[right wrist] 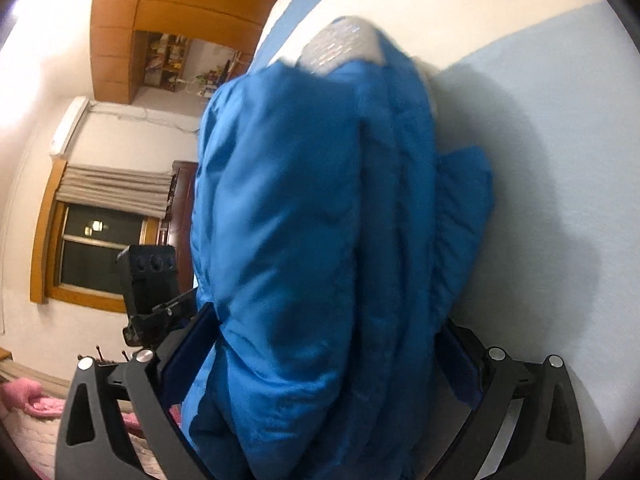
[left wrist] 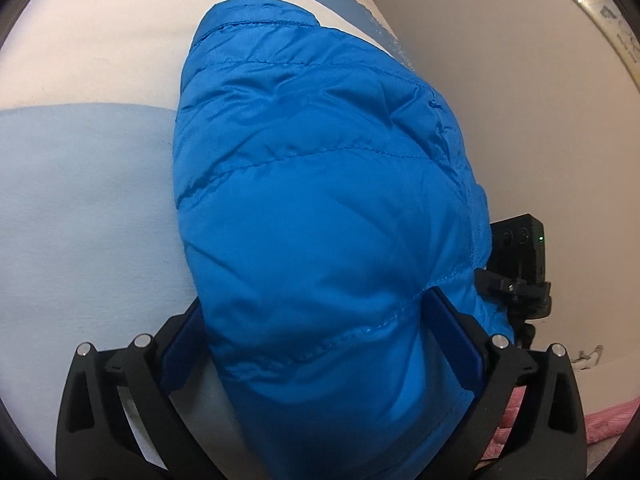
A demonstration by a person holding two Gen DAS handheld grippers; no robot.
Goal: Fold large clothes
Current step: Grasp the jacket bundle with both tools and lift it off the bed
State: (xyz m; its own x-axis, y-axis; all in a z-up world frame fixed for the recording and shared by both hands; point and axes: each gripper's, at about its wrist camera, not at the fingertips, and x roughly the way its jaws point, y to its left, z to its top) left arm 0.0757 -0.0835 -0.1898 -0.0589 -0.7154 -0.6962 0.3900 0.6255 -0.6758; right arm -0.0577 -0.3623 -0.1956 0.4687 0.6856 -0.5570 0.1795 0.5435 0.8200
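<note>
A bright blue quilted puffer jacket [left wrist: 320,216] fills the middle of the left wrist view. My left gripper [left wrist: 316,320] is shut on a thick bunch of it, its blue pads [left wrist: 456,332] pressing both sides. In the right wrist view the same jacket [right wrist: 304,240] hangs in thick folds with a silvery lining patch [right wrist: 344,46] at the top. My right gripper [right wrist: 324,344] is shut on that bunch. The jacket is held up off a white and pale blue sheet [left wrist: 80,200]. Each view shows the other gripper's black camera body [left wrist: 520,248] beside the jacket.
The sheet [right wrist: 540,160] lies behind the jacket in both views. A pink blanket [right wrist: 28,400] lies at the lower left of the right wrist view. A window [right wrist: 100,248], an air conditioner [right wrist: 68,128] and a wooden cabinet [right wrist: 180,20] stand beyond.
</note>
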